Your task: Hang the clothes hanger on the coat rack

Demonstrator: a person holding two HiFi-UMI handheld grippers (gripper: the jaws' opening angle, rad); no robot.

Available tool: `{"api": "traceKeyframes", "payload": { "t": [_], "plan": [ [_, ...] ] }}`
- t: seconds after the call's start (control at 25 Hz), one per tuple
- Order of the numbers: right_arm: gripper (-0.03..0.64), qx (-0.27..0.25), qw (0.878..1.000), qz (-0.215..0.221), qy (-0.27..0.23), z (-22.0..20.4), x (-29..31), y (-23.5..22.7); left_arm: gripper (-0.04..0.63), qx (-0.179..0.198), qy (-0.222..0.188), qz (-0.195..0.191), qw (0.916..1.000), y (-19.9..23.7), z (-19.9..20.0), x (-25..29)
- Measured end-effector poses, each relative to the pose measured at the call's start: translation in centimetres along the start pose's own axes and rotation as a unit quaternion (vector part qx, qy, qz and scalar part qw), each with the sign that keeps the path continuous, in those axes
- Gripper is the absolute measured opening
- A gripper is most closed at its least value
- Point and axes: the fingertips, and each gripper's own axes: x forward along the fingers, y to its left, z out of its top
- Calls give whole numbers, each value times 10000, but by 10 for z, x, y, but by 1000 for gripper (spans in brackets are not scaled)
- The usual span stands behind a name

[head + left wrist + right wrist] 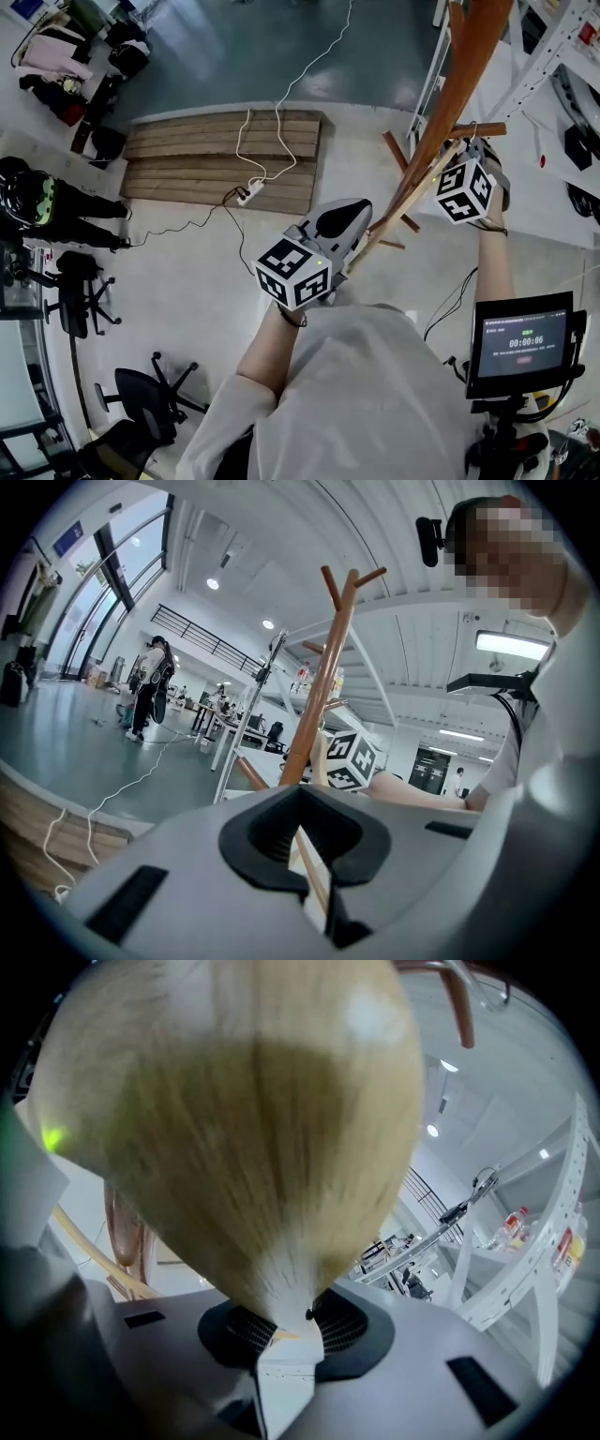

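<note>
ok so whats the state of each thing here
left gripper: shut on hanger
right gripper: shut on hanger
hanger: held at both ends, slanted; can't tell if hooked
coat rack: standing
screen: lit, showing a timer

What seems to be the clothes hanger fills the right gripper view as a blurred wooden mass, hiding nearly everything behind it. The coat rack is cut off by the head view's upper edge.

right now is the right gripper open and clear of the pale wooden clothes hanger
No, the right gripper is clamped shut on the pale wooden clothes hanger.
</note>
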Motion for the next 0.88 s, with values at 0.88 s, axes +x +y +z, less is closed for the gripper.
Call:
{"api": "traceKeyframes", "payload": {
  "t": [0.88],
  "plan": [
    [100,-114,9978,-473,-448,-2,-2,30,2,-124,-62,348,9993,6,-8,-22]
  ]
}}
